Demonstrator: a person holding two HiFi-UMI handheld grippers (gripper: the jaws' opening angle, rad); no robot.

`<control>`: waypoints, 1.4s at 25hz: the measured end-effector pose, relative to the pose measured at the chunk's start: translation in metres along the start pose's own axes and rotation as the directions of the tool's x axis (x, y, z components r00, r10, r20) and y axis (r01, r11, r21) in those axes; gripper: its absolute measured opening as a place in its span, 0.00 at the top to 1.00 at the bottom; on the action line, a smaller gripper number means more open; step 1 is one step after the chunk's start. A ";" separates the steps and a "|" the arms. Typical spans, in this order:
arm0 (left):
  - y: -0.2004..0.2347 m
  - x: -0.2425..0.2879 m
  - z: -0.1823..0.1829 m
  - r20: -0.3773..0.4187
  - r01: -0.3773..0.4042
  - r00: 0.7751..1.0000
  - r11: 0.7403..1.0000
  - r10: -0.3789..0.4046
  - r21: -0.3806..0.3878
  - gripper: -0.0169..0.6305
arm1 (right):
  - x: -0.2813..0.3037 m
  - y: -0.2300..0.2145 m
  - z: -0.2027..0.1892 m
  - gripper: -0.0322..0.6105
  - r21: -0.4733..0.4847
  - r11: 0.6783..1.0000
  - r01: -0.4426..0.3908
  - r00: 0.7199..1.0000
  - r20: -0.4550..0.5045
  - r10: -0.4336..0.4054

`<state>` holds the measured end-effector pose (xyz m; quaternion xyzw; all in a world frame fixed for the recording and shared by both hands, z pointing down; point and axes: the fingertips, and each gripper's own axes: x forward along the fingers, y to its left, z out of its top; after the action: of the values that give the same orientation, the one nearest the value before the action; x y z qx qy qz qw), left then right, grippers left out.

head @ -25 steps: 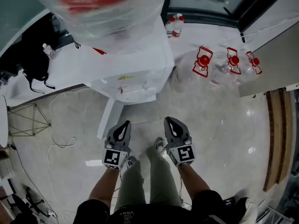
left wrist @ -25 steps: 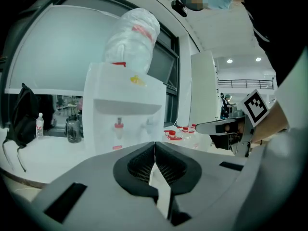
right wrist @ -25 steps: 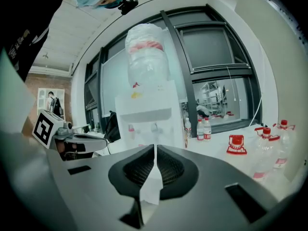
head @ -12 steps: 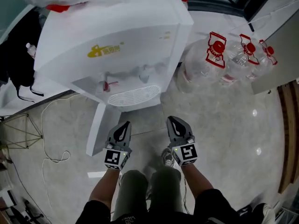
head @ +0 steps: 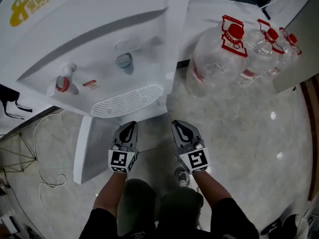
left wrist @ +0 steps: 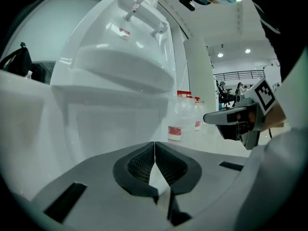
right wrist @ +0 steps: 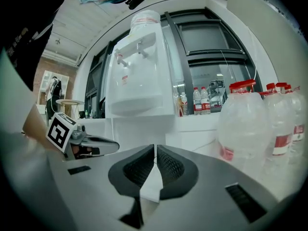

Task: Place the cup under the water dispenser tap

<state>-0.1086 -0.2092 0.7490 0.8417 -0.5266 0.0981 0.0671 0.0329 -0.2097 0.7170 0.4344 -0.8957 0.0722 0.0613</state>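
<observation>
A white water dispenser fills the upper left of the head view, with a red tap, a blue tap and a slotted drip tray below them. My left gripper and right gripper hang side by side just in front of the tray, low over the floor. Both are shut with nothing between their fingers. In the left gripper view the dispenser rises close ahead above my left gripper. The right gripper view has my right gripper facing the dispenser. No cup shows in any view.
Several big clear water bottles with red handles stand on the floor right of the dispenser, close to the right gripper. A white cable loops on the floor at the left. The person's legs and a shoe are under the grippers.
The head and both grippers have sunk toward the floor. The dispenser's front with its taps and tray now looms much larger and closer. Both grippers stayed shut, side by side.
</observation>
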 end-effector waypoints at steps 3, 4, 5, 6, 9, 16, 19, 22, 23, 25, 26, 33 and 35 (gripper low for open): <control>-0.001 0.017 -0.024 -0.004 0.011 1.000 1.000 -0.011 0.016 0.94 | 0.004 -0.001 -0.014 0.88 0.018 1.000 0.000 1.000 0.025 0.000; -0.002 0.022 -0.031 -0.006 0.015 1.000 1.000 -0.014 0.018 0.94 | 0.004 0.000 -0.021 0.88 0.025 1.000 -0.001 1.000 0.022 0.001; -0.002 0.026 -0.038 -0.009 0.017 1.000 1.000 -0.016 0.020 0.94 | 0.004 0.001 -0.030 0.88 0.021 1.000 -0.006 1.000 0.016 0.006; -0.001 0.030 -0.045 -0.013 0.016 1.000 1.000 -0.016 0.020 0.94 | 0.003 0.003 -0.037 0.88 0.013 1.000 -0.011 1.000 0.014 0.011; 0.003 0.042 -0.062 -0.026 -0.003 1.000 1.000 0.003 0.020 0.94 | -0.002 0.009 -0.053 0.88 0.009 1.000 -0.025 1.000 0.017 0.025; 0.011 0.078 -0.083 -0.069 -0.027 0.997 0.999 0.029 0.029 0.94 | -0.018 0.014 -0.073 0.88 0.027 0.999 -0.041 0.999 0.026 0.041; 0.012 0.095 -0.092 -0.088 -0.031 0.996 0.999 0.034 0.032 0.94 | -0.022 0.009 -0.077 0.88 0.033 0.999 -0.030 0.999 0.028 0.029; 0.017 0.111 -0.102 -0.109 -0.039 0.993 0.999 0.041 0.022 0.79 | -0.027 0.002 -0.078 0.88 0.044 0.999 -0.013 0.999 0.032 0.012; 0.019 0.116 -0.106 -0.118 -0.042 0.992 0.999 0.044 0.020 0.78 | -0.030 0.000 -0.079 0.88 0.049 0.999 -0.007 0.999 0.032 0.006; 0.024 0.127 -0.113 -0.137 -0.051 0.989 0.998 0.053 0.023 0.76 | -0.034 -0.004 -0.081 0.88 0.057 0.998 0.004 1.000 0.030 -0.005; 0.028 0.133 -0.117 -0.147 -0.059 0.987 0.998 0.063 0.030 0.76 | -0.036 -0.007 -0.083 0.88 0.060 0.998 0.009 1.000 0.028 -0.010; 0.043 0.162 -0.129 -0.190 -0.111 0.975 0.993 0.116 0.037 0.68 | -0.046 -0.020 -0.092 0.88 0.078 0.996 0.042 0.999 0.019 -0.043; 0.047 0.168 -0.131 -0.199 -0.125 0.972 0.992 0.127 0.020 0.68 | -0.047 -0.020 -0.092 0.88 0.072 0.997 0.041 0.999 0.018 -0.042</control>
<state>-0.0917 -0.3479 0.9162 0.7928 -0.5692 0.1882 0.1104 0.0824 -0.1687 0.8006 0.4555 -0.8839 0.0987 0.0388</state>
